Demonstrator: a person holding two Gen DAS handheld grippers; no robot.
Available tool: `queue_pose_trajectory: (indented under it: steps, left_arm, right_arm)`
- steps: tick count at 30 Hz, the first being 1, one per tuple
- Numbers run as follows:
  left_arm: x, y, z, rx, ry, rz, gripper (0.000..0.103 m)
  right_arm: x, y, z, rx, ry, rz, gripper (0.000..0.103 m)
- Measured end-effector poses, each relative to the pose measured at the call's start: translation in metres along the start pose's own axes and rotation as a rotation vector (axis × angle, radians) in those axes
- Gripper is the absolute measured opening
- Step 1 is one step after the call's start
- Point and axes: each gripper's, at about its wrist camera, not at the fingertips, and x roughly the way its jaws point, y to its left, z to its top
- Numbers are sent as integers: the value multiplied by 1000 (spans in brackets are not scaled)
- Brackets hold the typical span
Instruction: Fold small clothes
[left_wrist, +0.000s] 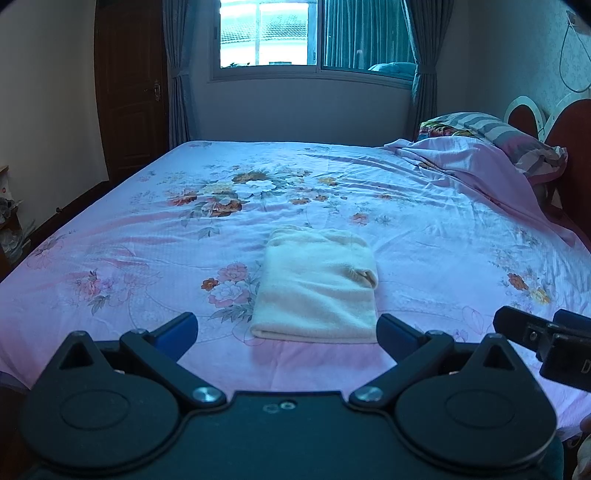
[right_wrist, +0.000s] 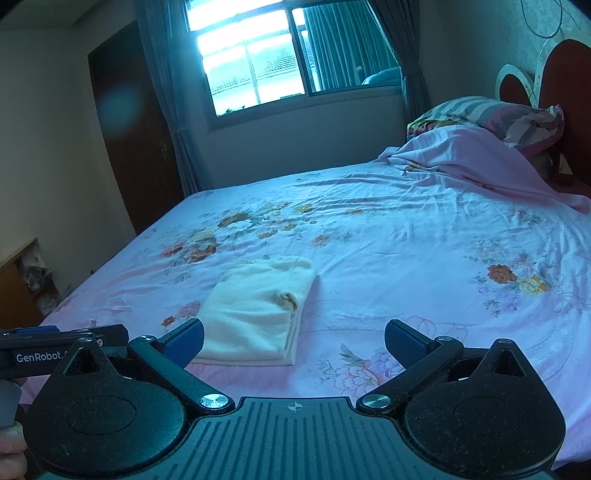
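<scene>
A small cream cloth (left_wrist: 316, 284) lies folded on the bed (left_wrist: 406, 206), just in front of the left hand-held gripper (left_wrist: 286, 330). In the right wrist view the folded cloth (right_wrist: 258, 310) sits ahead and a little to the left of the right hand-held gripper (right_wrist: 293, 341).

Both hand-held grippers are spread wide and hold nothing. They hang near the front edge of the bed and do not touch the cloth.

The cloth looks like a neat, thick pad, so the folding seems to be done or almost done. The next move could be one more fold, or picking the pad up to put it away. For that, the fingers need to go down to the near edge and pinch all the layers at once.

The long side of the pad runs away from the hand-held grippers, toward the window (left_wrist: 264, 33). A folded edge faces them, and the loose ends show on the right side.
</scene>
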Motion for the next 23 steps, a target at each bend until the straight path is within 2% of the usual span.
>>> queue_pose_trajectory:
  steps: [13,18,23]
  left_arm:
    - [2,1,-1,1,4,-4,101]
    - [9,3,-5,21,-19,-17,101]
    - [24,7,-1,13,-1,-7,101]
  right_arm:
    - [6,-3,-1,5,9,5,103]
    - [10,-5,-4,9,16,5,103]
    - [21,-9,-10,20,38,-5,103]
